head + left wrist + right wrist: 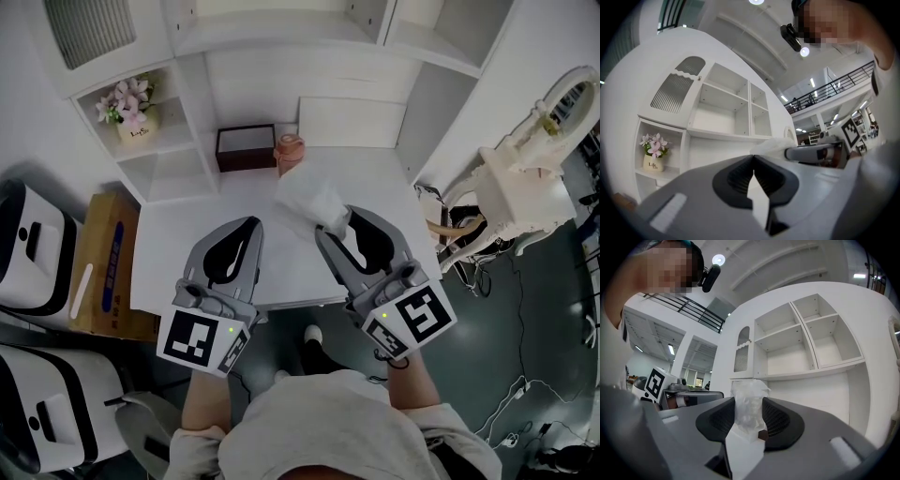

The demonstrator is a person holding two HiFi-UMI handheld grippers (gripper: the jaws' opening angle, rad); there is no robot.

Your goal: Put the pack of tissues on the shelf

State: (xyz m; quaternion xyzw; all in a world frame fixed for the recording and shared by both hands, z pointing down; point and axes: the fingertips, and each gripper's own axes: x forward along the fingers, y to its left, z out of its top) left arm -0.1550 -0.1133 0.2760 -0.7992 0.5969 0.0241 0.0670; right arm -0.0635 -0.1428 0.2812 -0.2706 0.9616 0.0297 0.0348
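**Crinkled plastic, white board: tissue pack held up before open shelves**

White flat-panelled boards make up the shelf unit [787, 376] that fills our view, its square-edged compartments open at the front and bare where we can see into them. Below it lies the smooth white desk top [187, 244], a wide bare stretch of it under both tools. A carved, curving cream chair [525, 178] stands off the desk's right edge, and a brown cardboard box [108, 262] sits against its left edge.

At the back of the desk we see a dark, straight-sided box [246, 147] with a rounded pink cup [290, 153] just beside it. A small pot of pale pink flowers [134, 125] sits in a low side cubby.

The right gripper [749, 399] is clamped on the pack of tissues [309, 199], its ribbed black pads pinching the soft, wrinkled clear wrap. The pack hangs above the desk near the cup, in front of the shelves and on none of them. The left gripper [753, 161] hangs beside it, well apart, its jaws closed together on nothing.
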